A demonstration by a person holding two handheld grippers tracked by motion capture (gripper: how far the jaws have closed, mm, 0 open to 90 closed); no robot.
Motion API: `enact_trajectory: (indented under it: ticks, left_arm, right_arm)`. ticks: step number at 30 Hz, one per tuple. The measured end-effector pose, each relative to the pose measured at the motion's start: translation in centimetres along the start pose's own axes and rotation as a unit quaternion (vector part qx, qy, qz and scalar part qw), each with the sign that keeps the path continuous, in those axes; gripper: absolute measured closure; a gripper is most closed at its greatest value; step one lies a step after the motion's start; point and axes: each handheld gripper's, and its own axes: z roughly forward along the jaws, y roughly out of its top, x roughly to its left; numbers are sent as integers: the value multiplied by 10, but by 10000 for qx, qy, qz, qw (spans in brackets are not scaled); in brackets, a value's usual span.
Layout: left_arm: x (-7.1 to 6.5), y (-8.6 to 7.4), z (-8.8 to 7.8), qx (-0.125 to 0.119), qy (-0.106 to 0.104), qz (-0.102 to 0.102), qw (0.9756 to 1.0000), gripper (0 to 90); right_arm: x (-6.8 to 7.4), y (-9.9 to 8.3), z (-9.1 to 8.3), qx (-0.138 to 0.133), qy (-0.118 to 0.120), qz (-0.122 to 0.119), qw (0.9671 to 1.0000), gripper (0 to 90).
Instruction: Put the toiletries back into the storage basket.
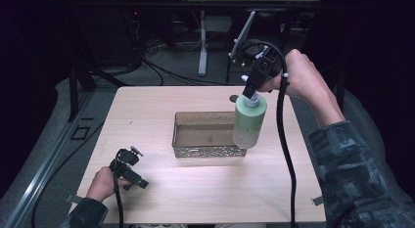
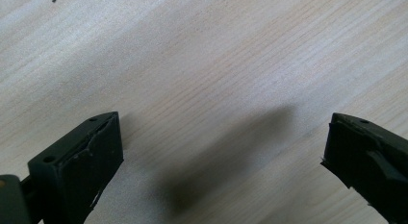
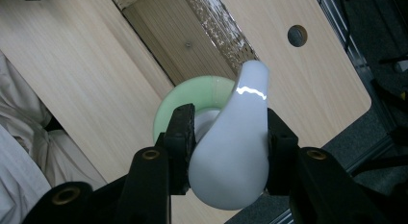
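Note:
A pale green pump bottle (image 1: 249,120) with a white pump head (image 3: 233,152) hangs in the air over the right end of a metal mesh tray (image 1: 205,150). My right gripper (image 1: 250,86) points down and is shut on the pump head; in the right gripper view both black jaws press its sides, with the green bottle shoulder (image 3: 168,106) below. My left gripper (image 1: 129,170) rests low at the table's front left, held by a hand. In the left gripper view its jaws stand wide apart over bare wood, so the left gripper (image 2: 221,152) is open with nothing between them.
The tray sits mid-table on the light wooden tabletop (image 1: 147,115), its inside bare. A round hole (image 3: 297,35) lies in the tabletop near the far right. Cables trail from both grippers. Stands and dark floor lie beyond the far edge.

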Motion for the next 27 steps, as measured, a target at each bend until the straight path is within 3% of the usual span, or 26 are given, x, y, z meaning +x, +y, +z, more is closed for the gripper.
enact_trajectory:
  ticks: [12, 27]
  left_arm:
    - [1, 0, -1, 15, 7, -4, 10000, 1]
    - [0, -1, 1, 2, -33, -29, 10000, 1]
  right_arm:
    - [-2, 9, -3, -44, -26, 5, 10000, 627]
    - [-6, 23, 8, -115, -54, 60, 9999, 627]
